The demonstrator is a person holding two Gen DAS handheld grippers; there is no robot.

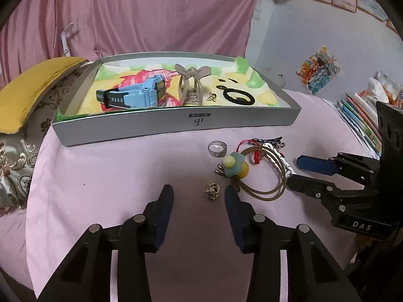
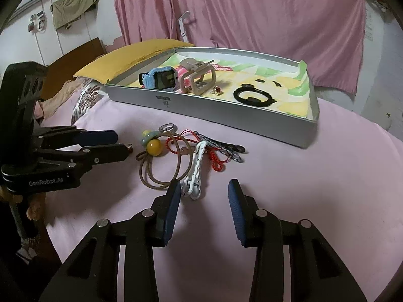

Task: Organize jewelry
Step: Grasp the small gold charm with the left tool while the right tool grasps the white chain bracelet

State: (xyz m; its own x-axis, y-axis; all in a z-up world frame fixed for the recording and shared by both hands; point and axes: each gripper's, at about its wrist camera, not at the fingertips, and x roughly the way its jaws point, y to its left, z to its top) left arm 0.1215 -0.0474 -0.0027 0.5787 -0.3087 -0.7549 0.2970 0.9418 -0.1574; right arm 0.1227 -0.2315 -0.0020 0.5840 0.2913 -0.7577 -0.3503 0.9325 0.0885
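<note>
A grey tray (image 1: 176, 125) (image 2: 226, 108) holds a blue watch (image 1: 136, 94) (image 2: 161, 78), a beige hair claw (image 1: 192, 85) (image 2: 199, 78), a small gold ring (image 1: 211, 97) (image 2: 216, 90) and a black hair tie (image 1: 238, 95) (image 2: 253, 97). On the pink cloth lie a clear ring (image 1: 217, 148) (image 2: 167, 127), a flower-bead hair tie (image 1: 235, 166) (image 2: 153, 144), a white clip (image 2: 195, 173), red and blue cords (image 2: 219, 151) and a small gold charm (image 1: 212, 191). My left gripper (image 1: 199, 196) (image 2: 123, 142) is open, the charm between its fingers. My right gripper (image 2: 204, 188) (image 1: 293, 170) is open beside the white clip.
A yellow pillow (image 1: 32, 88) and patterned bedding (image 1: 15, 158) lie left of the table. A pink curtain (image 1: 151, 12) hangs behind. Books (image 1: 362, 115) are stacked at the right.
</note>
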